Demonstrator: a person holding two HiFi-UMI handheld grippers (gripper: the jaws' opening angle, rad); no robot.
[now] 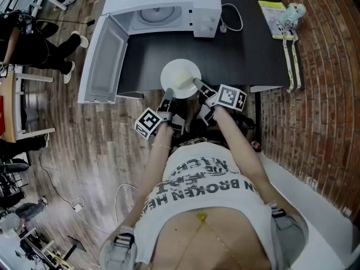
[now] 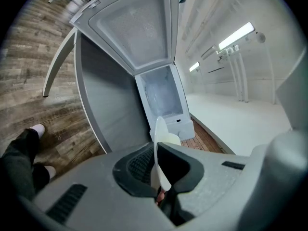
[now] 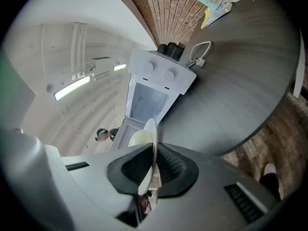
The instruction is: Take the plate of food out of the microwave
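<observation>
A white plate (image 1: 180,77) with pale food on it hangs over the dark table (image 1: 253,55), in front of the white microwave (image 1: 169,1). The microwave's door (image 1: 104,58) stands swung out to the left and its cavity holds only the turntable (image 1: 159,14). My left gripper (image 1: 167,98) is shut on the plate's near left rim, my right gripper (image 1: 200,86) on its near right rim. In the left gripper view the plate's edge (image 2: 158,150) runs between the dark pads (image 2: 137,165). The right gripper view shows the rim (image 3: 150,150) clamped likewise, with the microwave (image 3: 154,88) beyond.
A yellow leaflet (image 1: 274,17) and a small toy figure (image 1: 293,11) lie at the table's far right corner. A white cable (image 1: 232,17) loops beside the microwave. A brick wall (image 1: 332,66) runs along the right. A seated person (image 1: 34,44) is on the wooden floor at the left.
</observation>
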